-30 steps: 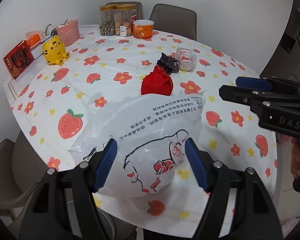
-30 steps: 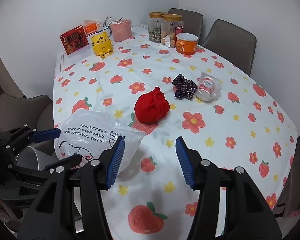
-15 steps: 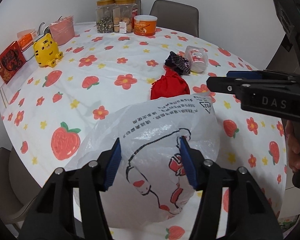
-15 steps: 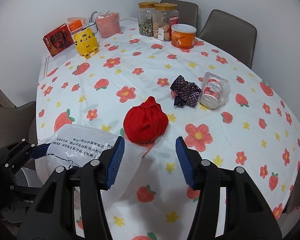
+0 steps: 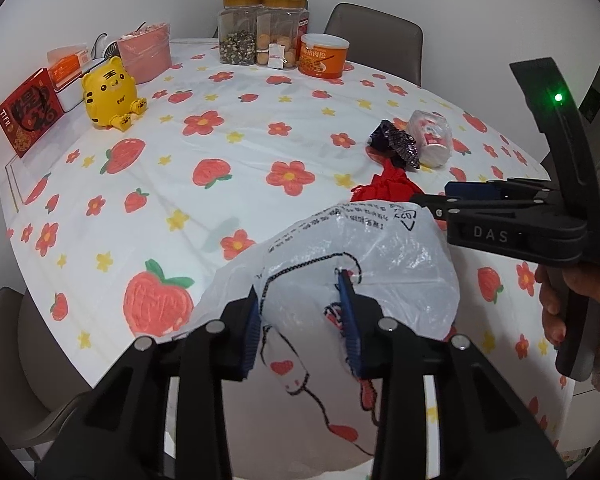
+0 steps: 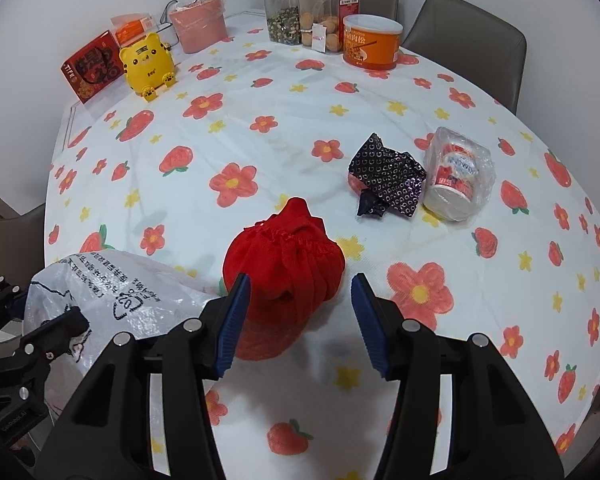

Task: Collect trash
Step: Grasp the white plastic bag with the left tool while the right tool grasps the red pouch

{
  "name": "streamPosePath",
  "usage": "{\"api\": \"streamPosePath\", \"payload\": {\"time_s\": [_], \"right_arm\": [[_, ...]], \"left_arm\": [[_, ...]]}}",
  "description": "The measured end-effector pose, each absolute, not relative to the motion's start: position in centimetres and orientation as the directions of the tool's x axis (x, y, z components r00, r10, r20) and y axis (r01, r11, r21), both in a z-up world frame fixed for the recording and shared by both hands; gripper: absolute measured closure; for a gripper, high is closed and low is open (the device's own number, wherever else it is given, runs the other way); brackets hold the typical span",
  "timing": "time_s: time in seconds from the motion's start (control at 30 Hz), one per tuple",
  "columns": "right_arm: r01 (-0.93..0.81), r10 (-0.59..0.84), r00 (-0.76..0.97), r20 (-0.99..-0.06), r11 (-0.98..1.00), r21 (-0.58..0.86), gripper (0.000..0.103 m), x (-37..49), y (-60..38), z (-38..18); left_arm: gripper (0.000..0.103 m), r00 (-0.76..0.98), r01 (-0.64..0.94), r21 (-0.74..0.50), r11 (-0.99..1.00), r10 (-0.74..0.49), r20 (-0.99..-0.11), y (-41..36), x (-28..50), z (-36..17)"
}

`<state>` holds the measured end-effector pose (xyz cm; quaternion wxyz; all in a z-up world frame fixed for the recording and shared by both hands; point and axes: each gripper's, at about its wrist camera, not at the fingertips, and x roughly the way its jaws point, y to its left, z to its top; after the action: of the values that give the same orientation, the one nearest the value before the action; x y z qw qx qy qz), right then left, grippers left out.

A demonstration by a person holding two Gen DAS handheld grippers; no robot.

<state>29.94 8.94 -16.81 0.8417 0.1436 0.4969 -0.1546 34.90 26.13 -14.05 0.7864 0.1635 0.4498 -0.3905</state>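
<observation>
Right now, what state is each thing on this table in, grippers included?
left gripper: closing, plastic bag between its pads
plastic bag: crumpled, puffed up
right gripper: open, no contact visible
red pouch: bunched shut, on table
dark wrapper: crumpled
wrapped cup: lying on its side

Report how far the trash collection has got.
Nothing looks bagged yet. In hand: the left gripper is closing on the plastic bag; the right gripper, open, hangs over the red bundle. Left: that bundle, the dark wrapper and the wrapped cup.
</observation>
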Motion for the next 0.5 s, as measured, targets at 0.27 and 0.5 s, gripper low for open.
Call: {"api": "streamPosePath", "payload": {"time_s": [0.27, 0.5], "right_arm": [[0.390, -0.092, 0.429, -0.899, 0.916, 0.092, 0.089, 30.7, 9.1, -18.2], [0.377, -0.090, 0.458, -0.885, 0.921, 0.101, 0.099, 30.0, 9.7, -17.2]], "left_arm": [[0.068, 0.299, 0.742, -0.096, 0.664, -0.456, -0.838, 26.6, 36.2, -14.0], [0.070, 0.309, 0.729, -0.098, 0.678, -0.453, -0.836, 26.9, 36.4, -13.6]]}}
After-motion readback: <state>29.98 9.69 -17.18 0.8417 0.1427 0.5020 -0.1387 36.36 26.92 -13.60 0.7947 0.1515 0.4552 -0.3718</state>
